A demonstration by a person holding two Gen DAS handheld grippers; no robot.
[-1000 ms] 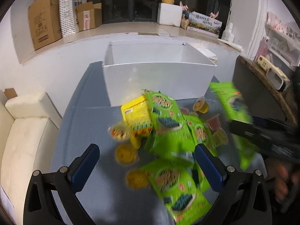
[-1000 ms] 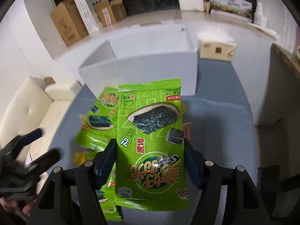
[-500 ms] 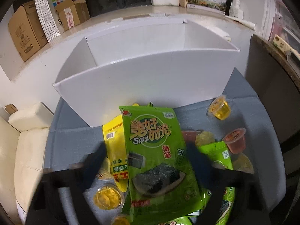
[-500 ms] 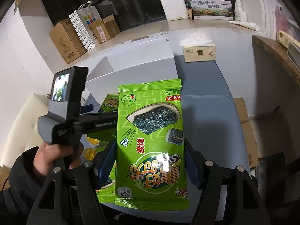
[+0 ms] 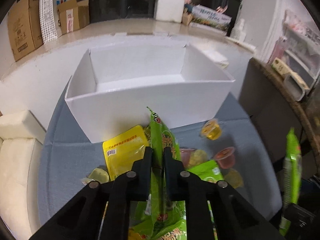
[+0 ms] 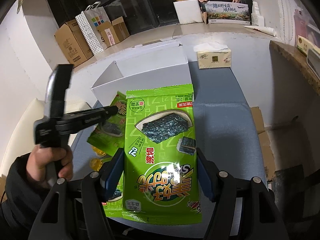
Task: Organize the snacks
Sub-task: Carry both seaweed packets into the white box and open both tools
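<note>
My left gripper is shut on a green seaweed snack packet, held edge-on above the snack pile, just in front of the empty white box. My right gripper is shut on another green seaweed packet, held flat and raised over the table. The left gripper and its packet also show in the right wrist view, left of my packet. The right-hand packet appears at the right edge of the left wrist view.
A yellow packet, jelly cups and more green packets lie on the blue-grey table. A tissue box stands behind the white box. Cardboard boxes sit on the rear ledge.
My left gripper has closed on a green packet from the pile and lifted it, turning it edge-on. The right gripper has kept its packet and risen higher.
</note>
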